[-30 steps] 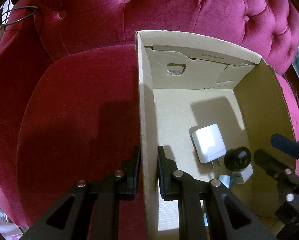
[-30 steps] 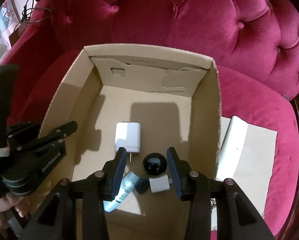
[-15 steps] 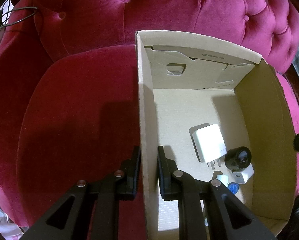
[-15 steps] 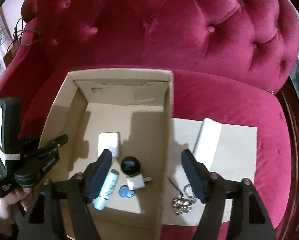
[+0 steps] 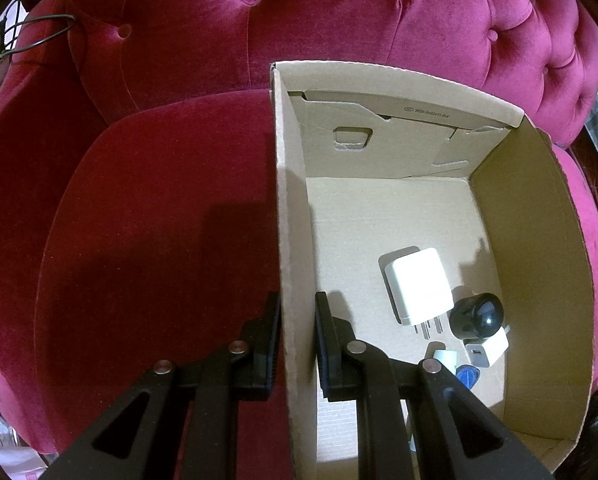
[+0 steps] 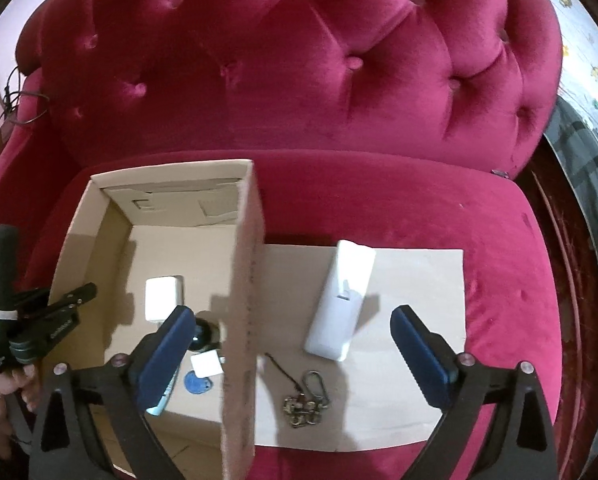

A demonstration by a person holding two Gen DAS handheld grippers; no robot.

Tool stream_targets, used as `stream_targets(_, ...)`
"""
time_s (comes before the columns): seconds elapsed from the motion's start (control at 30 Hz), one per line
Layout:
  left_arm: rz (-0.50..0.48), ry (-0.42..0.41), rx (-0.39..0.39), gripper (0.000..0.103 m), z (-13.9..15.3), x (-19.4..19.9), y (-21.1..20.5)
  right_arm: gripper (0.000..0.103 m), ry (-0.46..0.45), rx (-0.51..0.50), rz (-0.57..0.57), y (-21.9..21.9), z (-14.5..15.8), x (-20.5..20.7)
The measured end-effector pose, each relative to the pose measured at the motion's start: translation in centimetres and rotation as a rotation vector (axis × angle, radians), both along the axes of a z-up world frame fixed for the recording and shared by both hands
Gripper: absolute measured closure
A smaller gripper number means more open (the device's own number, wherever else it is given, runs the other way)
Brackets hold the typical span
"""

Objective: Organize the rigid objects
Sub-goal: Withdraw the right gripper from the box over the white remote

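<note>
An open cardboard box [image 5: 379,80] stands on a red velvet sofa. My left gripper [image 5: 297,304] is shut on its left wall, one finger inside and one outside. In the box lie a white charger [image 5: 417,284], a black round object [image 5: 479,314], a small white adapter [image 5: 487,350], a blue tag [image 5: 467,376] and a pale tube [image 5: 445,358]. My right gripper [image 6: 293,316] hangs above the box's right wall [image 6: 243,280] with its jaws opening wide and nothing between the pads. Right of the box lie a long white block [image 6: 339,304] and a metal keychain [image 6: 305,400].
The block and keychain rest on a flat cardboard sheet [image 6: 419,280] spread over the seat cushion [image 6: 499,280]. The tufted sofa back [image 6: 299,80] rises behind. A hand [image 6: 3,396] holds the left gripper [image 6: 59,312] at the box's left side. A wire loop [image 5: 39,36] hangs at far left.
My right gripper has let go of the black round object, risen out of the box and shifted right, with its jaws spreading wide. The left gripper has stayed clamped on the box wall.
</note>
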State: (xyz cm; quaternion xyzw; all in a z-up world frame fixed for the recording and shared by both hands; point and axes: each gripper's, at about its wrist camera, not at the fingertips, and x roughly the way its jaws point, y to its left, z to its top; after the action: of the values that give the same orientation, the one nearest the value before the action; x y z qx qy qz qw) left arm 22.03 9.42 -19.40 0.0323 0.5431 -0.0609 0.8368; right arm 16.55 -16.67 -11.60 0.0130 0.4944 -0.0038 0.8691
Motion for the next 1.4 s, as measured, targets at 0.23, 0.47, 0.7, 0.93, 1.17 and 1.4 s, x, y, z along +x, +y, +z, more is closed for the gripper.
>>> stream_targets(0.23,0.000,0.000,0.000,0.086,0.0,0.0,0.0,0.000,0.013,-0.021,-0.015,-1.9,-1.0,0.0)
stream_targets(0.47,0.000,-0.001,0.001,0.086,0.0,0.0,0.0,0.000,0.039,-0.035,-0.004,-3.2,-3.0,0.8)
stream_targets(0.7,-0.002,-0.003,0.006,0.086,0.0,-0.1,-0.1,0.000,0.072,-0.014,-0.018,-4.6,-5.3,1.9)
stream_targets(0.93,0.001,-0.004,0.006,0.086,0.0,-0.2,-0.1,0.000,0.096,-0.020,-0.019,-5.4,-7.6,3.5)
stream_targets(1.17,-0.001,-0.004,0.007,0.086,0.0,-0.1,-0.1,0.000,0.117,-0.020,-0.026,-5.6,-9.8,4.9)
stream_targets(1.4,0.000,0.000,0.005,0.086,0.1,0.0,-0.1,0.001,0.142,-0.033,-0.029,-5.3,-11.5,6.0)
